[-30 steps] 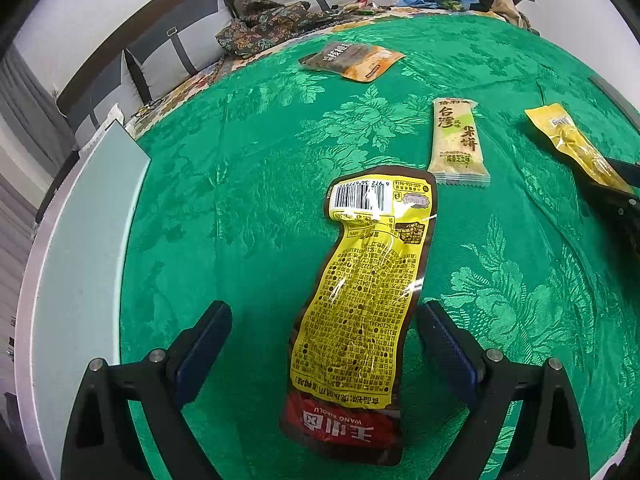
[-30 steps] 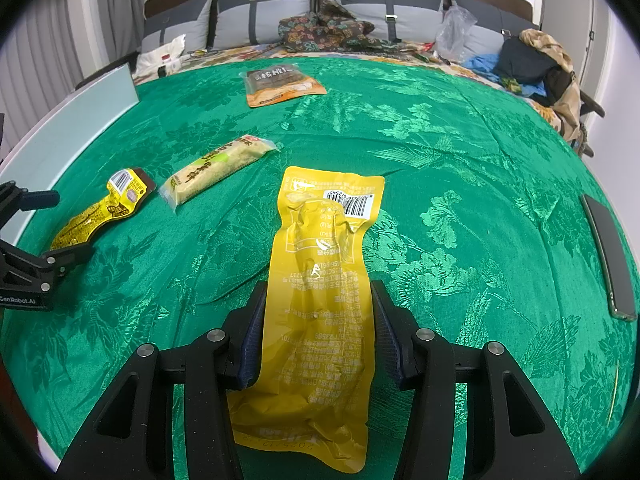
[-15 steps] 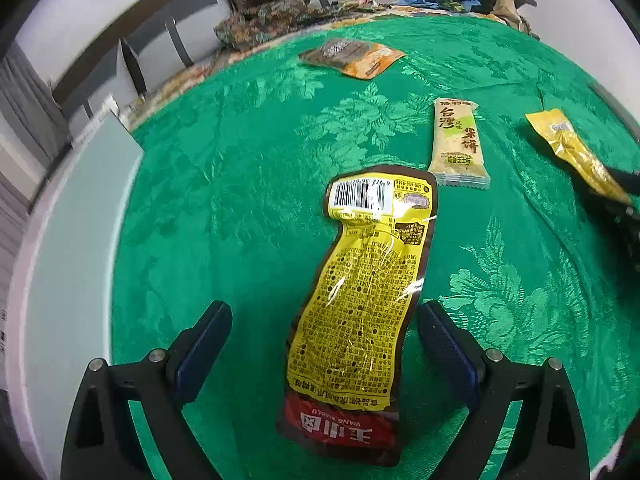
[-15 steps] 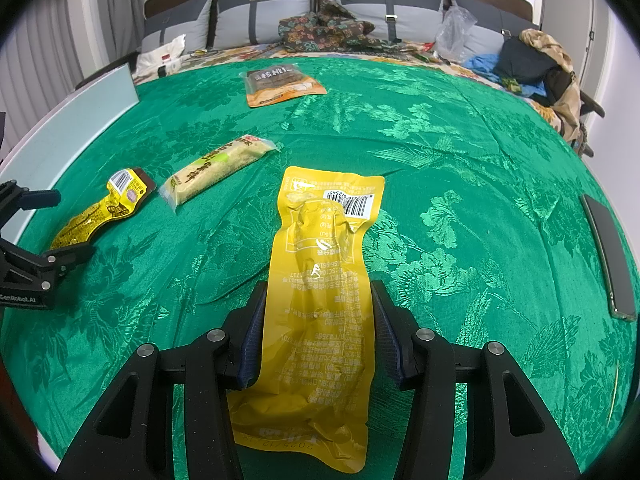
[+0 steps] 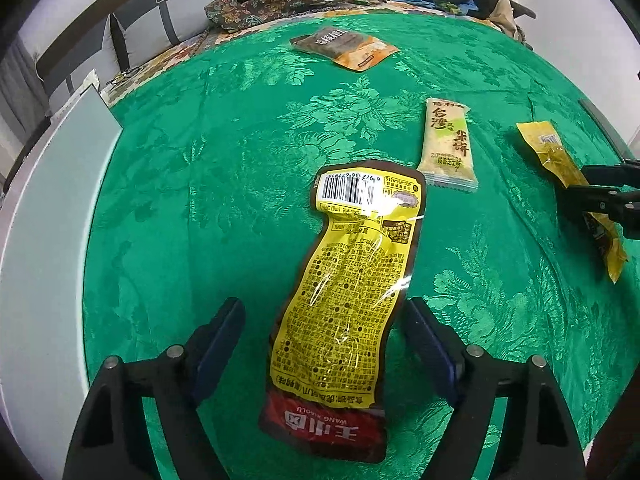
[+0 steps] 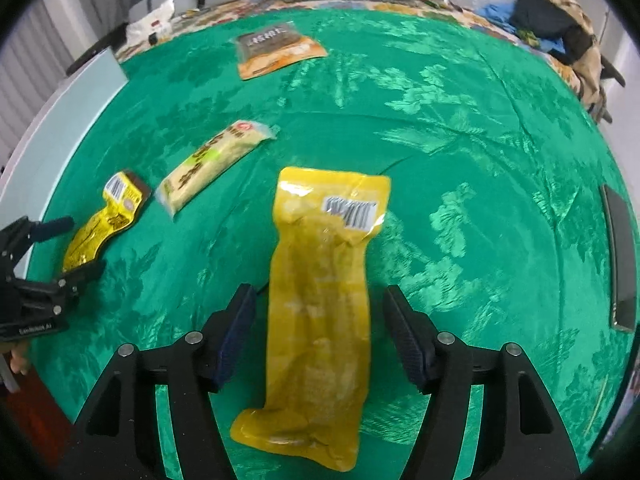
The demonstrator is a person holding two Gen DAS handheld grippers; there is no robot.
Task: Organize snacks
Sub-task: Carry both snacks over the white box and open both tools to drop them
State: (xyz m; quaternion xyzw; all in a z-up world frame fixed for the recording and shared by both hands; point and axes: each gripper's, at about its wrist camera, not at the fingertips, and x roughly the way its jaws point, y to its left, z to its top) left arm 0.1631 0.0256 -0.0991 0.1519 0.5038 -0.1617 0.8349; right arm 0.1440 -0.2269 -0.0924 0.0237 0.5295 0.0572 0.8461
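Observation:
A yellow-and-brown snack packet (image 5: 352, 280) with a barcode lies flat on the green cloth (image 5: 200, 200), lengthwise between the fingers of my left gripper (image 5: 324, 344). Those jaws are closing, and a gap still shows on the left side. A plain yellow pouch (image 6: 324, 300) lies between the fingers of my right gripper (image 6: 320, 336). Its jaws are opening, and green cloth shows on both sides of the pouch. The right wrist view is a little blurred.
A pale rice-cracker bar (image 5: 448, 144) lies between the two packets. A brown-and-orange packet (image 5: 344, 46) sits farther back. A white board (image 5: 44, 220) borders the cloth on the left, and a dark flat device (image 6: 620, 260) lies at the right edge. Cushions and clothes are heaped behind.
The right jaws were shut on the yellow pouch and have now spread off it. The left jaws have narrowed around the barcode packet. Both views have shifted slightly.

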